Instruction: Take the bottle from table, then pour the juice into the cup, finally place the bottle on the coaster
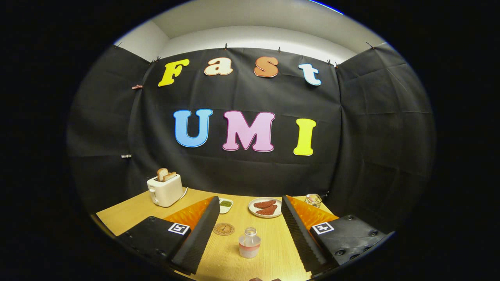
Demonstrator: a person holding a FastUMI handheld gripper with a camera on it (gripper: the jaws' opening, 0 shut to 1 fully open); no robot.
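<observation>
A small clear bottle [249, 242] with reddish juice in its lower part stands upright on the wooden table [129, 212]. It sits between my two fingers, closer to their base than to their tips, and neither finger touches it. My gripper [250, 198] is open wide. A round brown coaster [224, 229] lies flat just left of and beyond the bottle, close to the left finger [199, 234]. A small glass cup [313, 200] stands at the far right of the table, beyond the right finger [300, 230].
A white plate [265, 207] with reddish food lies beyond the bottle, near the fingertips. A small white dish [225, 203] with something green sits to its left. A white toaster [165, 189] holding bread stands at the far left, by the black cloth wall.
</observation>
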